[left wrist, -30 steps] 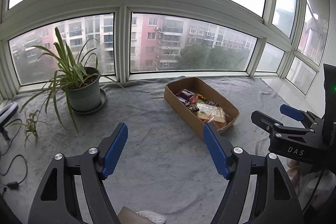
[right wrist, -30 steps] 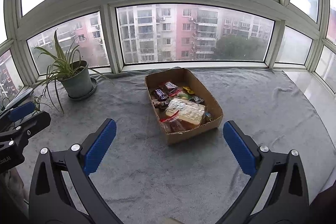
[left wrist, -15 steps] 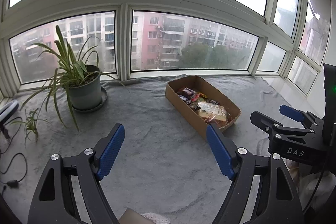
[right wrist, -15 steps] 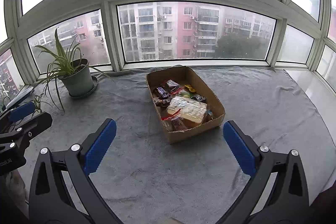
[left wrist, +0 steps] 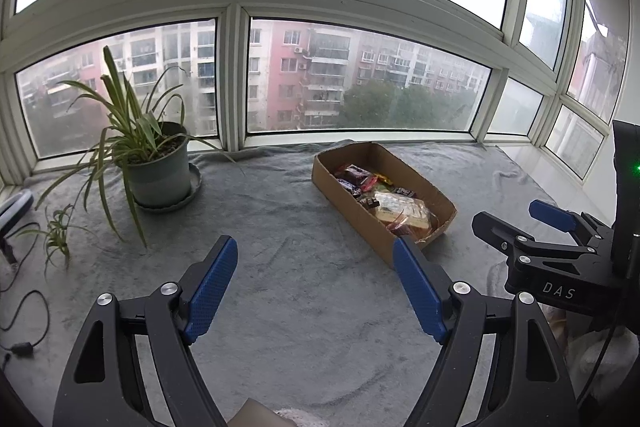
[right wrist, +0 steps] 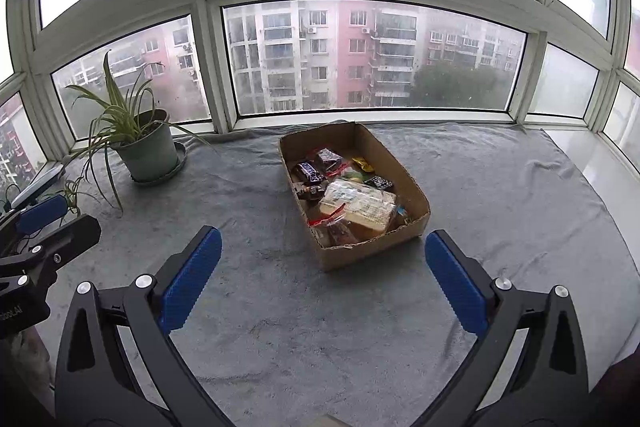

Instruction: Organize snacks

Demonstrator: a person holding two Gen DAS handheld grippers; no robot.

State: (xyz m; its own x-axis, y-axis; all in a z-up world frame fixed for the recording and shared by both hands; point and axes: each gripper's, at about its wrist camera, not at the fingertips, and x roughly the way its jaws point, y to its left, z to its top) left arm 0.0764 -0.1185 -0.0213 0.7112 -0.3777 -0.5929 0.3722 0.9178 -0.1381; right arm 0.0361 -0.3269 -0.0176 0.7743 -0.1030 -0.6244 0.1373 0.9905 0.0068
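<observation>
A shallow cardboard box sits on the grey cloth, holding several snacks: chocolate bars, small wrapped sweets and a large clear bag of biscuits. The box also shows in the left wrist view, ahead and to the right. My right gripper is open and empty, just short of the box's near end. My left gripper is open and empty, to the left of the box. The right gripper also shows at the right edge of the left wrist view.
A potted spider plant on a saucer stands at the back left by the windows. Cables lie at the left edge. The grey cloth covers the sill. A white ledge runs along the right.
Both grippers have drifted slightly; the box sits a little further right and lower in both views. Both stay open and empty.
</observation>
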